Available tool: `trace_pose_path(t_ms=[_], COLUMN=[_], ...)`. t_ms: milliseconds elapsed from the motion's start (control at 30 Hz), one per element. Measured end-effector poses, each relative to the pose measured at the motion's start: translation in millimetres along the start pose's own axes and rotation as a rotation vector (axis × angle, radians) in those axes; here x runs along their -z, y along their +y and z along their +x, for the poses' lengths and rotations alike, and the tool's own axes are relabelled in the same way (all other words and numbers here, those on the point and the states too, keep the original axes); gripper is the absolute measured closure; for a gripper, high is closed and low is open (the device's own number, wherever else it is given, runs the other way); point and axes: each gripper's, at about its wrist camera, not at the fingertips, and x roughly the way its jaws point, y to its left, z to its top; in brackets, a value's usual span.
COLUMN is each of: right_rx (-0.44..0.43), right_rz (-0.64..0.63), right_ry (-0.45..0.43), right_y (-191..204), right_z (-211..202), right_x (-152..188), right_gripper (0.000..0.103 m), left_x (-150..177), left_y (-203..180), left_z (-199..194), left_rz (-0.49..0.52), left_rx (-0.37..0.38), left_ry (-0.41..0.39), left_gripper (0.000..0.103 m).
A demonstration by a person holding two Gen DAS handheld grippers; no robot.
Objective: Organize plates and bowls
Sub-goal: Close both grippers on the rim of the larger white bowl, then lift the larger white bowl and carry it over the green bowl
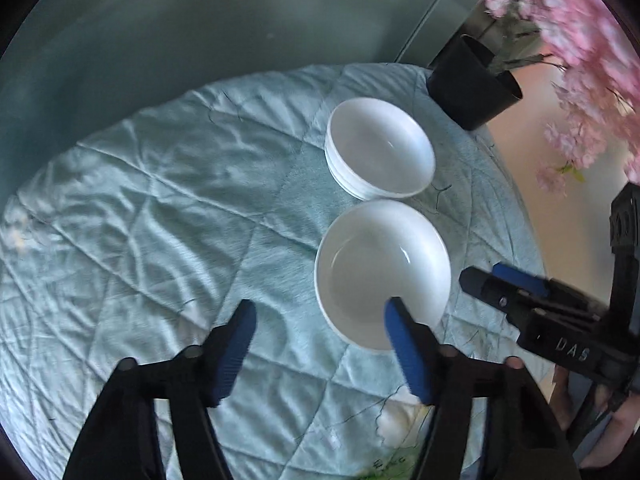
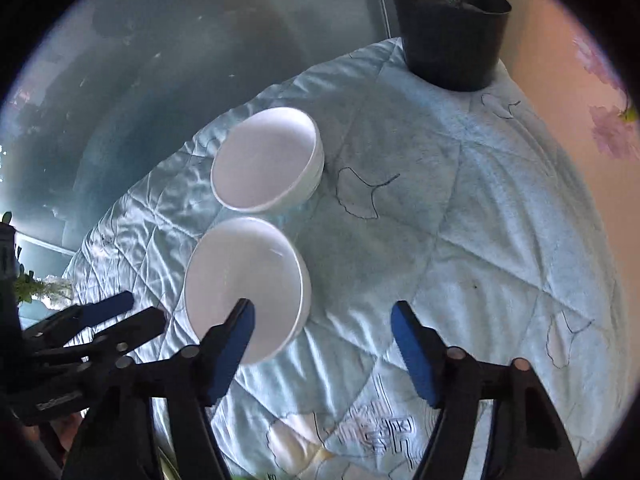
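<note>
Glossy white ceramic-looking bowls [image 1: 382, 272]; matt quilted, creased cloth cover [image 1: 160, 200]; matt black plastic pot [image 2: 452, 36]; ribbed blue pads [image 1: 408, 356].

Counted on the quilted cloth [image 1: 160, 208]: one single white bowl [image 1: 382, 272], one stack of white bowls [image 1: 380, 148] of unclear number, one black pot [image 1: 472, 80] at the far corner, two grippers.
</note>
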Motion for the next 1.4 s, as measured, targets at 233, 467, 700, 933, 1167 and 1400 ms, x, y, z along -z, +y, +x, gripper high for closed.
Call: trace_pose_path(t_ms=[233, 467, 700, 933, 1167, 1400], right_rx=[-0.031, -0.011, 0.059, 0.098, 0.096, 0.045], right_rz=[0.060, 0.022, 0.023, 0.006, -0.033, -0.025], right_ry=[0.064, 0.075, 0.033, 0.031, -0.058, -0.143], right_y=[-7, 10, 16, 24, 36, 51], right_z=[26, 40, 53, 58, 17, -54], right_x=[-8, -10, -9, -5, 14, 61], right_gripper=[0.071, 0.095, 0.099, 0.099, 0.099, 0.098], left_x=[-19, -22, -20, -16, 8, 59], left_y=[10, 7, 8, 3, -8, -27], left_z=[30, 46, 56, 59, 5, -73], left_rz=[-0.030, -0.007, -0.028, -0.014, 0.011, 0.025], left_rx=[0.016, 0.038, 0.075, 0.034, 0.039, 0.041], left_ry=[0.040, 0.067, 0.092, 0.093, 0.023, -0.039], left_gripper=[0.080, 0.098, 0.099, 0.102, 0.102, 0.102])
